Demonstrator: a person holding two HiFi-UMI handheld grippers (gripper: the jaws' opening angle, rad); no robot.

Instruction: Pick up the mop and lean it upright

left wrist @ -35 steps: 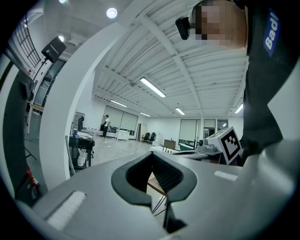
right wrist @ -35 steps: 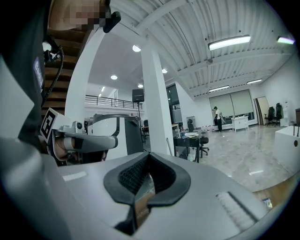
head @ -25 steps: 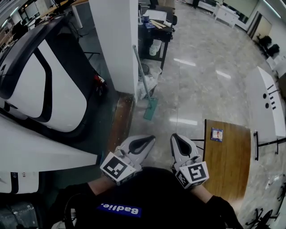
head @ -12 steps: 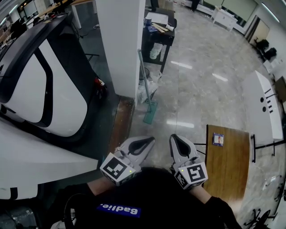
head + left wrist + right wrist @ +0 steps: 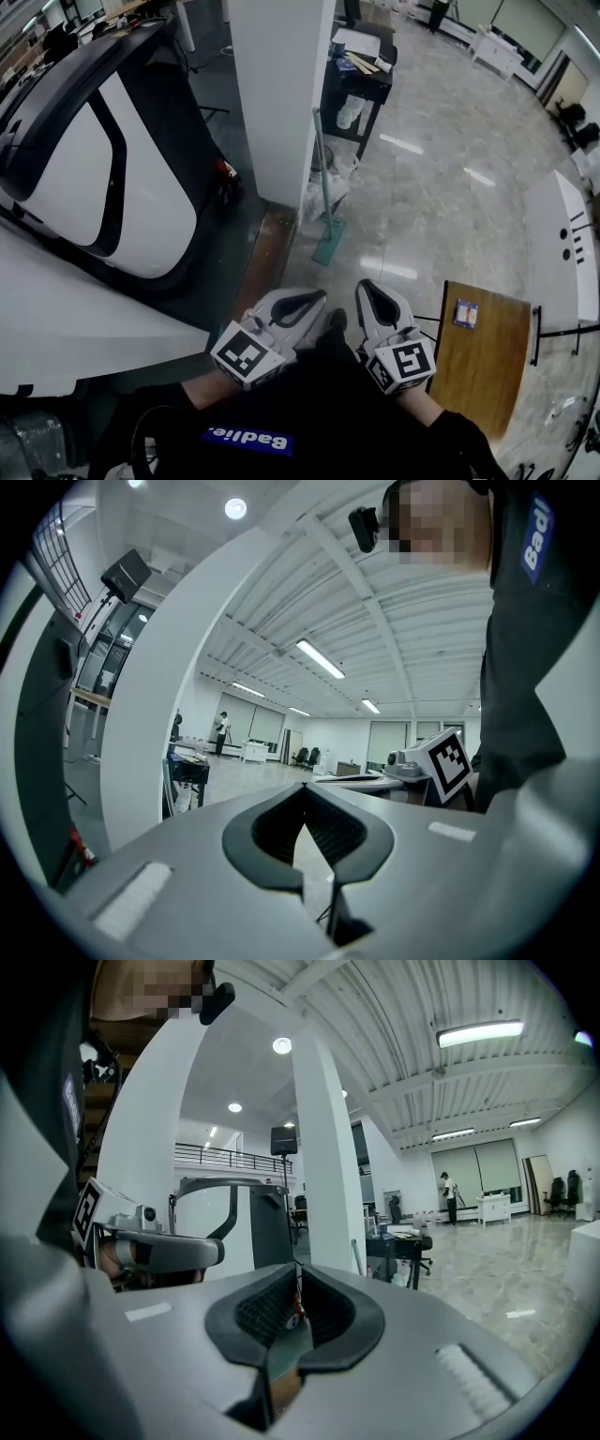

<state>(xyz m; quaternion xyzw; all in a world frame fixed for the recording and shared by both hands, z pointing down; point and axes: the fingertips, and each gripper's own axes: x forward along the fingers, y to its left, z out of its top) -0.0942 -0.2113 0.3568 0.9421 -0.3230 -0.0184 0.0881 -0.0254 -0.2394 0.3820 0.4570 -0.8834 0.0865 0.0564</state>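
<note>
Only the head view looks down on the whole long grey-handled mop with its flat teal rectangular head [image 5: 330, 246]. It stands upright, handle leaning on the square white pillar [image 5: 281, 103], head flat on the glossy grey marble floor [image 5: 431, 197] at the pillar's foot, well ahead of both grippers. The gripper views catch just its thin handle beside the pillar. They add the ribbed white ceiling with strip lights [image 5: 319, 658] and a far-off standing person [image 5: 447, 1187].

The left gripper [image 5: 314, 298] shows, in its own view, ribbed black pads meeting tip to tip with nothing between them. The right gripper [image 5: 368, 289] has its jaws all but together. They have just eased open by a sliver, leaving a hairline slit with nothing in it.

The black open-shelved trolley [image 5: 361, 89] behind the mop carries papers and flat wooden sticks on top. A pale tub sits on a lower shelf; its contents cannot be made out.

Left of the pillar bulges a smooth, rounded white-and-black shell [image 5: 94, 178]. On the right lies a brown wood-grain tabletop [image 5: 478, 366] bearing a small blue card [image 5: 465, 313].
</note>
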